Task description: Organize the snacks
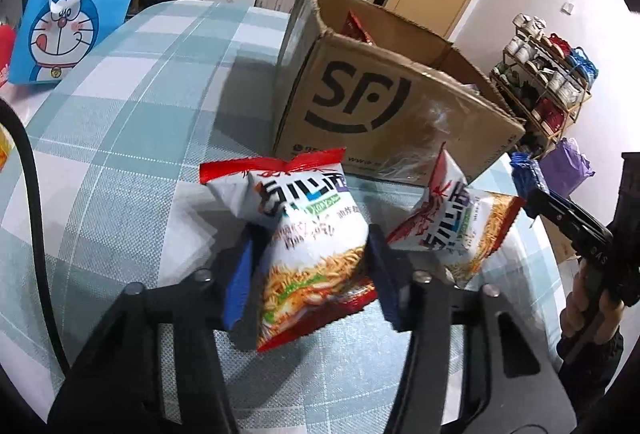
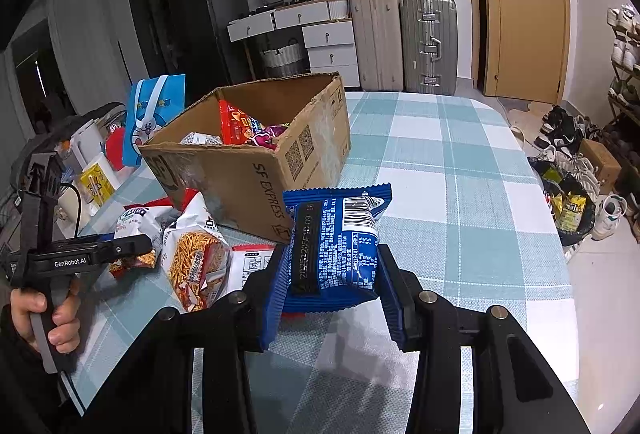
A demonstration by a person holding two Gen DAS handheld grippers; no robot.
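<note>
My left gripper (image 1: 310, 266) is shut on a red-and-white noodle snack bag (image 1: 308, 234), held just above the checked tablecloth. A second noodle snack bag (image 1: 456, 222) lies to its right, in front of the open SF cardboard box (image 1: 384, 106). My right gripper (image 2: 332, 274) is shut on a blue snack packet (image 2: 336, 250), held above the table right of the box (image 2: 256, 174). The box holds several snack packets (image 2: 240, 126). The right gripper also shows at the right edge of the left wrist view (image 1: 528, 174).
A blue Doraemon bag (image 1: 76, 14) stands at the table's far left. More snack bags (image 2: 192, 262) lie left of the box front. Suitcases (image 2: 404, 42), drawers and a door stand behind the table. A shoe rack (image 1: 548, 74) and shoes are to the right.
</note>
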